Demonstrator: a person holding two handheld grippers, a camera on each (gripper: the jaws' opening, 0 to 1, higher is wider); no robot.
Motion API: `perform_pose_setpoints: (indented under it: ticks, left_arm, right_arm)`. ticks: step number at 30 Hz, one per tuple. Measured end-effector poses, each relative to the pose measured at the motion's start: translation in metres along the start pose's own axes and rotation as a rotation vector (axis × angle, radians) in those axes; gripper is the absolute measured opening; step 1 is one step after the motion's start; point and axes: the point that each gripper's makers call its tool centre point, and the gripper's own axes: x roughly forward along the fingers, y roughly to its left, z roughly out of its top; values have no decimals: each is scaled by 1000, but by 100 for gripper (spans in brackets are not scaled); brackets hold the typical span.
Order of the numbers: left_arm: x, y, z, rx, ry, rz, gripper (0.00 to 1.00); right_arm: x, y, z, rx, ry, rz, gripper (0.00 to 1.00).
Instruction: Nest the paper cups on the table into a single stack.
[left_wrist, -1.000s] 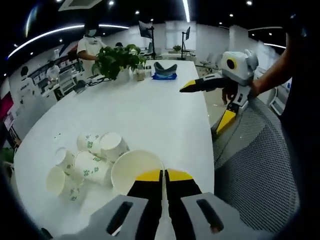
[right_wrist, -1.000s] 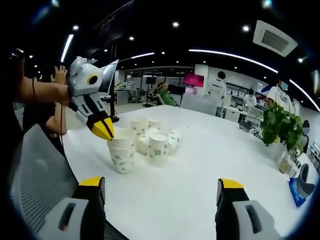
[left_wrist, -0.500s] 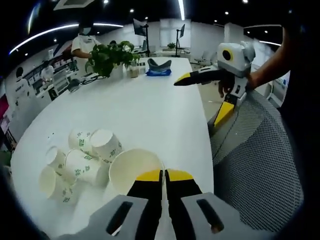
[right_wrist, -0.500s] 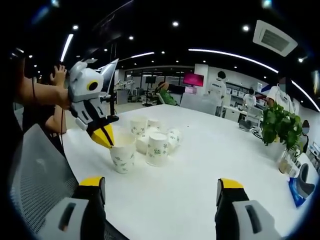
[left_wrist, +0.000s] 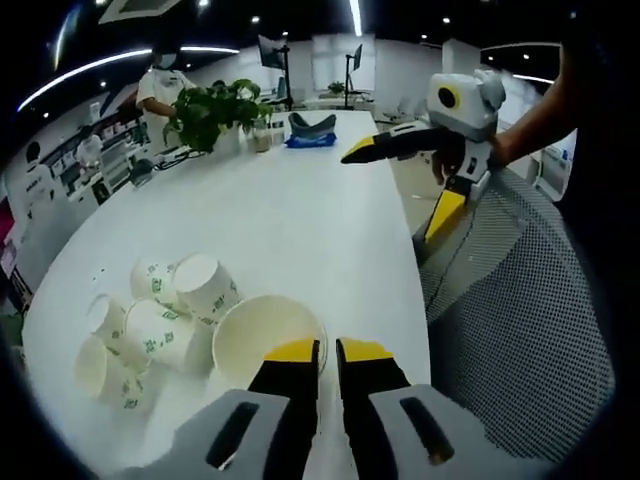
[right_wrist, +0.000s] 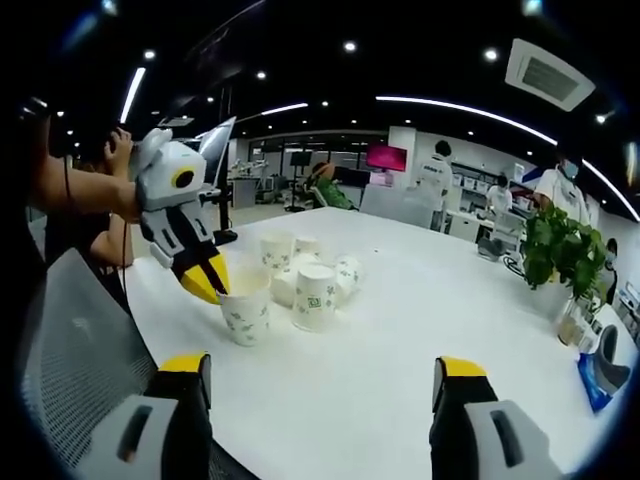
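So the left gripper was pinched tight on the rim of the upright cup before, and now its jaws have cracked open a bit, yellow tips slightly apart.

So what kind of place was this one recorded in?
Most likely an open-plan office or lab: a long white table with a potted plant, monitors on stands, a mesh office chair, and ceiling strip lights.

The left gripper has its jaws slightly parted, tips angled down. The right gripper hangs with jaws spread wide. A hand grips the left gripper's body.
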Motion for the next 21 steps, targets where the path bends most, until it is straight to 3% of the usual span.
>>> perform_pose_setpoints:
  ticks: [11, 14, 21]
  left_arm:
    - [-19, 13, 18, -34, -119, 34, 19]
    - [-30, 29, 27, -58, -185, 85, 21]
    - [-53, 75, 21, -52, -240, 233, 23]
  right_arm:
    - [0, 2, 3, 15, -18, 14, 95]
    - [0, 4, 4, 18, -22, 21, 95]
    - [0, 5, 7, 22, -33, 28, 97]
